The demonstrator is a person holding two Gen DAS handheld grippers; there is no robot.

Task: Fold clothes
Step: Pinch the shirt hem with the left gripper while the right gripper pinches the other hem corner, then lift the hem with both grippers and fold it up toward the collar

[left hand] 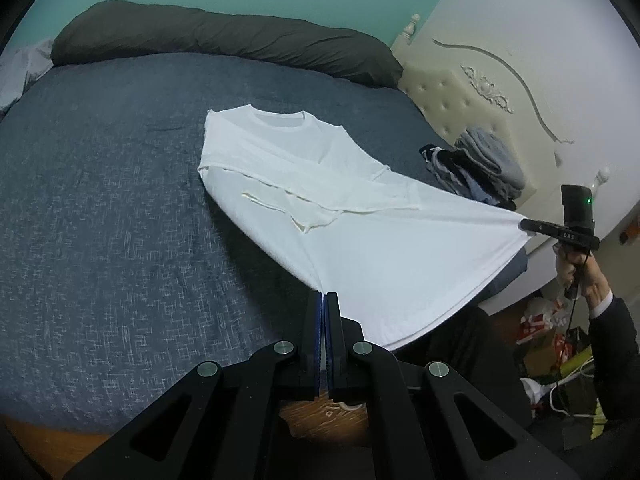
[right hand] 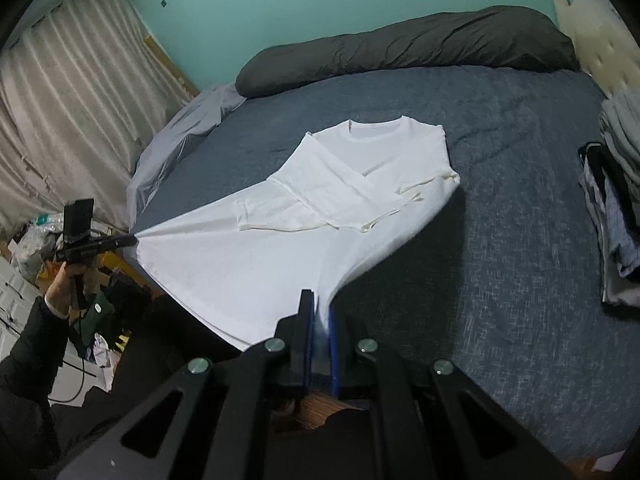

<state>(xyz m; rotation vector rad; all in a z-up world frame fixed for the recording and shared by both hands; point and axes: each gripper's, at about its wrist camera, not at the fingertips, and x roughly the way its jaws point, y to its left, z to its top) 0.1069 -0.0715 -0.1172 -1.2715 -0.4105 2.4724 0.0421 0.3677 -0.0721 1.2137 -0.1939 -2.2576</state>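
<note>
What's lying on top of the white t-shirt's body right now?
Both sleeves lie folded across the white t-shirt, crossing below the collar. The shirt front beneath them is covered, and so is the bedspread under the shirt.

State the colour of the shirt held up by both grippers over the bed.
The shirt is plain white, clearest in the left wrist view.

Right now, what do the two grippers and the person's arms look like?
Each gripper is black, with flat fingers lined in blue and round silver bolts on its angled arms. The right gripper carries a boxy black block with a tiny green light and a thin black cable below; the left gripper looks alike. The sleeves are dark, with white cuffs peeking out.
</note>
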